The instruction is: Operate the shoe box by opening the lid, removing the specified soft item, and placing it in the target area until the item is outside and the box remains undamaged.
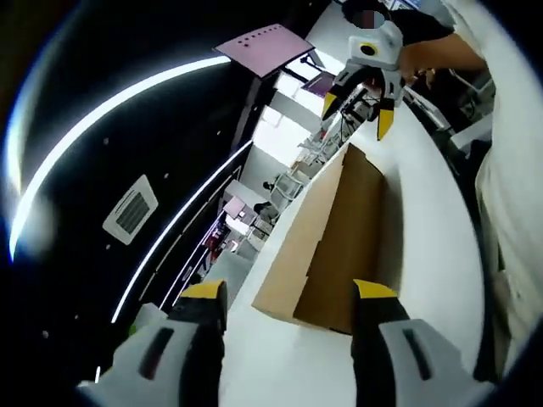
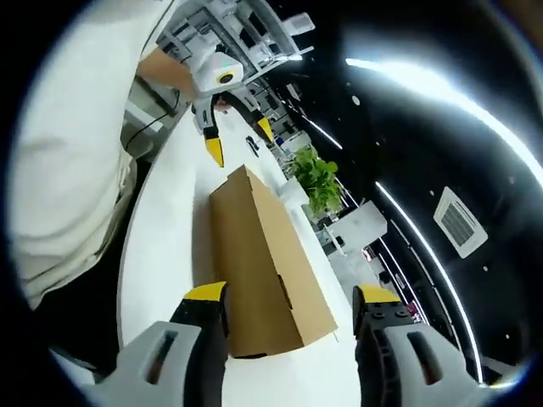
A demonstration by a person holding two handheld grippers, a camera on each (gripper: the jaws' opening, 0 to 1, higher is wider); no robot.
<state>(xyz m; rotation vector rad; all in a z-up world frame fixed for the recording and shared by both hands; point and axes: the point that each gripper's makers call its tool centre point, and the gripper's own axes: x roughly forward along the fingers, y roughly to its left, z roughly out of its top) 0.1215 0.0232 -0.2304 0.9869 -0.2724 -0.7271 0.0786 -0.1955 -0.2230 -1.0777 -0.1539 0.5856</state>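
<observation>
A brown cardboard shoe box (image 1: 331,246) lies on a white table (image 1: 424,212) with its lid closed. My left gripper (image 1: 288,292) hovers open off one short end of the box, nothing between its yellow-tipped jaws. Beyond the far end, my right gripper (image 1: 356,114) is open too. In the right gripper view the box (image 2: 263,263) stretches away from my right gripper (image 2: 288,294), which stands open and apart from the near end. At the far end of the box, above the table (image 2: 165,246), hangs the left gripper (image 2: 239,140). The soft item is hidden.
A person in a white top (image 2: 68,170) stands along one long side of the table, also seen as a white sleeve (image 1: 517,195). A green plant (image 2: 316,178) sits past the box's far side. Desks and chairs (image 1: 288,182) fill the room behind.
</observation>
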